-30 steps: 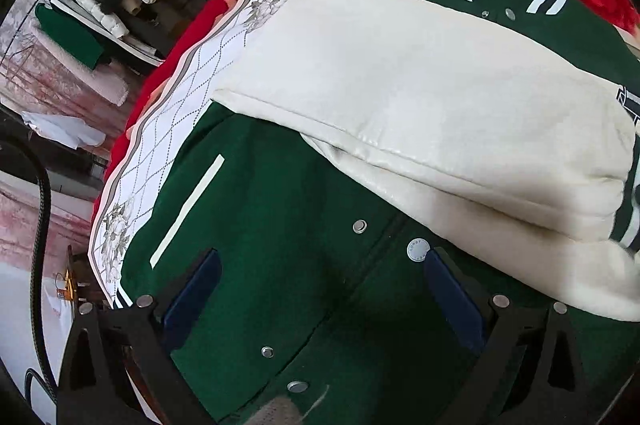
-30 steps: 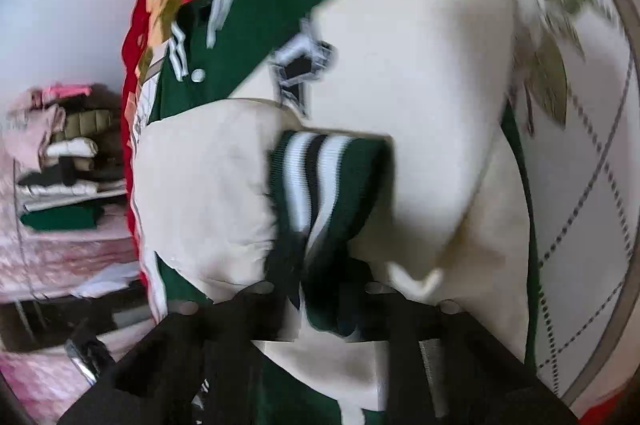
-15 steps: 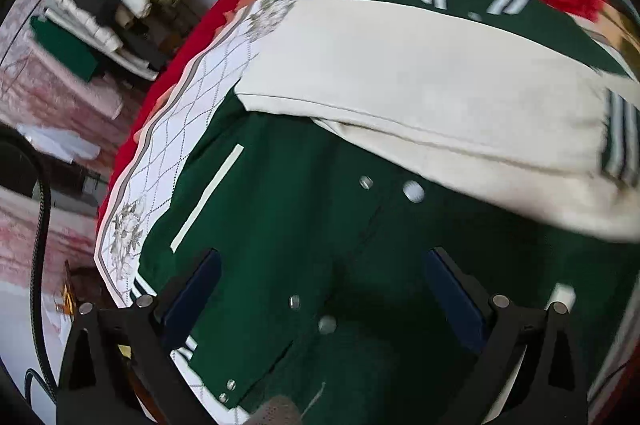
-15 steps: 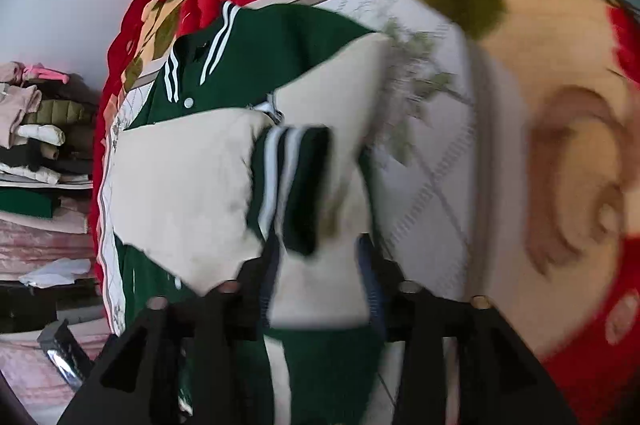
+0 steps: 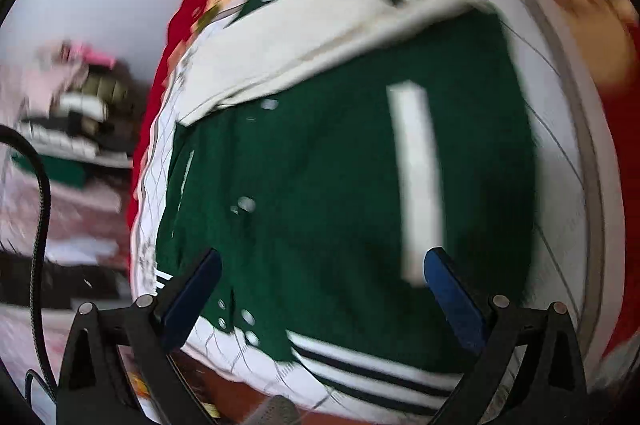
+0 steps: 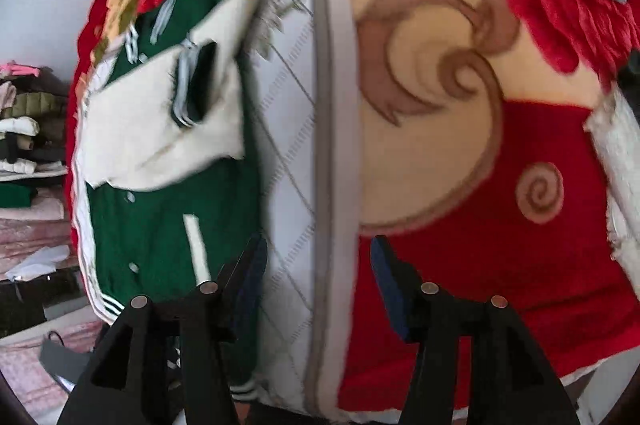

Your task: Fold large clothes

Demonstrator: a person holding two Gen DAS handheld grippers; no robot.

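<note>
A green varsity jacket (image 5: 320, 185) with cream sleeves (image 5: 320, 37) lies on a white quilted cloth (image 5: 560, 129) on the bed. Both sleeves are folded across its chest. My left gripper (image 5: 320, 289) is open and empty above the jacket's striped hem (image 5: 372, 373). In the right wrist view the jacket (image 6: 160, 209) lies at the left, its striped cuff (image 6: 192, 93) resting on the cream sleeve. My right gripper (image 6: 318, 265) is open and empty, above the quilted cloth's edge (image 6: 320, 153), to the right of the jacket.
A red and cream floral blanket (image 6: 460, 145) covers the bed under the quilted cloth. A stack of folded clothes (image 5: 76, 113) stands at the left by the wall; it also shows in the right wrist view (image 6: 28, 129). A black cable (image 5: 40, 209) hangs at left.
My right gripper has let go of the striped cuff and pulled back to the right. The sleeve now lies across the jacket. My left gripper has drawn back toward the hem.
</note>
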